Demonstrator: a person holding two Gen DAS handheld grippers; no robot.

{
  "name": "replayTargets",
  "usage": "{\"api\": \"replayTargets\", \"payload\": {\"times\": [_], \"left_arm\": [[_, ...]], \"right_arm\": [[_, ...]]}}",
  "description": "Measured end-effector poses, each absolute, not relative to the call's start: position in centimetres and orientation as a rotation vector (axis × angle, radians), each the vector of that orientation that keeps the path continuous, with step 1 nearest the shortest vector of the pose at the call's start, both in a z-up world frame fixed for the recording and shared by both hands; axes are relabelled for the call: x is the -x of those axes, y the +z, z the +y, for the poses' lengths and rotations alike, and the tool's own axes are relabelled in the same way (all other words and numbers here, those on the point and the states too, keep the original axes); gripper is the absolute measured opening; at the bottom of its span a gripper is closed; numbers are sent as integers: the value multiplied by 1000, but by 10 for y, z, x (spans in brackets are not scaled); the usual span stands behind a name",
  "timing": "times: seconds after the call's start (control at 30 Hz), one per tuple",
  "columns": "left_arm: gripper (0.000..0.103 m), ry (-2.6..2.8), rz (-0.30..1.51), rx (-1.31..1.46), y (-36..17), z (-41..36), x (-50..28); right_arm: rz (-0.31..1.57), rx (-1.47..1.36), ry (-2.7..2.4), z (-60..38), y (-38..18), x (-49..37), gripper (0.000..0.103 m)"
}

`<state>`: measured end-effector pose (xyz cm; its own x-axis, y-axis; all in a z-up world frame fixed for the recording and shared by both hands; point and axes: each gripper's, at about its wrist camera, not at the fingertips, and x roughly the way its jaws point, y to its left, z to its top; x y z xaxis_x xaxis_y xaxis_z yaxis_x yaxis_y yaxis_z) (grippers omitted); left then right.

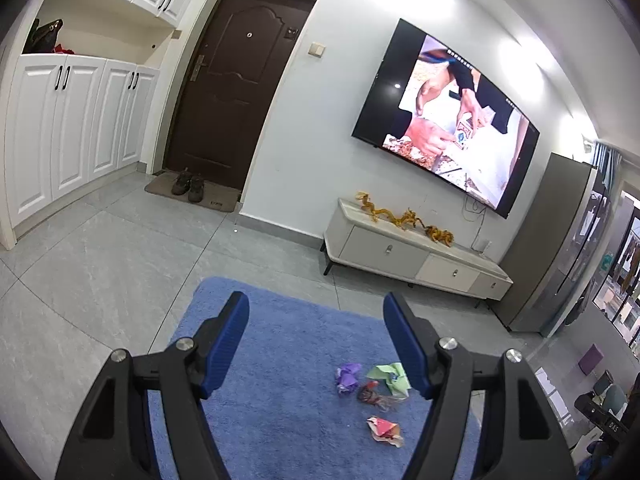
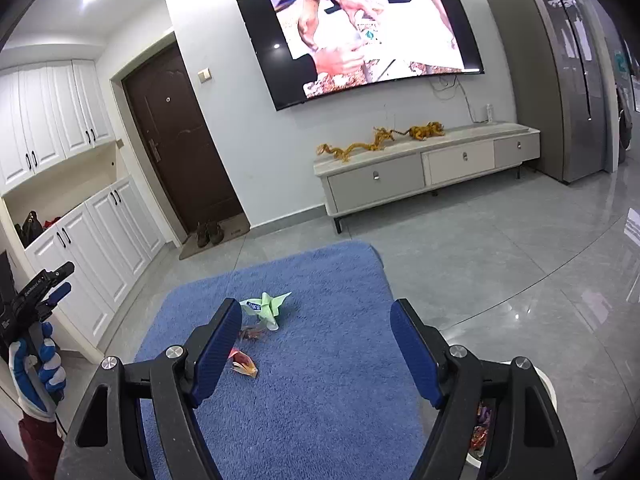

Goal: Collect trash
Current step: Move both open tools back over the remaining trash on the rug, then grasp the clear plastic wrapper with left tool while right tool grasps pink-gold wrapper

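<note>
Crumpled trash lies on a blue rug (image 1: 280, 360): a purple wrapper (image 1: 346, 378), a green paper (image 1: 390, 376), a dark red clear wrapper (image 1: 372, 394) and a red-pink wrapper (image 1: 384, 432). My left gripper (image 1: 315, 300) hovers above the rug, open and holding nothing, with the trash below and between its fingers. My right gripper (image 2: 316, 306) is open and holds nothing too. The green paper (image 2: 268, 306), the dark wrapper (image 2: 252, 334) and the red wrapper (image 2: 244, 364) lie by its left finger. In the right wrist view a gloved hand (image 2: 36, 364) holds the left gripper (image 2: 62, 280) at the far left.
A white bin (image 2: 544, 380) with wrappers inside sits under the right gripper's right finger. A low TV cabinet (image 2: 420, 164) stands past the rug under a wall TV (image 2: 360, 28). White cupboards (image 1: 72, 128), a dark door (image 1: 232, 80) with shoes (image 1: 188, 186), and a grey fridge (image 2: 560, 80) line the room.
</note>
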<state>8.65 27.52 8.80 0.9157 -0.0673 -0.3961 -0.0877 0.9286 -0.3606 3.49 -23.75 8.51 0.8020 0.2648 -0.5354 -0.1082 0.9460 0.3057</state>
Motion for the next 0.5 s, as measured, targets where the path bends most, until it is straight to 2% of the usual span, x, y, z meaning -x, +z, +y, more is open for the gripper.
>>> {"api": "replayTargets", "payload": {"times": [0.2, 0.5], "left_arm": [[68, -60, 510, 367, 43, 259, -115], [68, -243, 702, 291, -26, 177, -177]], "right_arm": [[687, -254, 234, -217, 57, -67, 75], [797, -222, 359, -172, 9, -118, 75]]}}
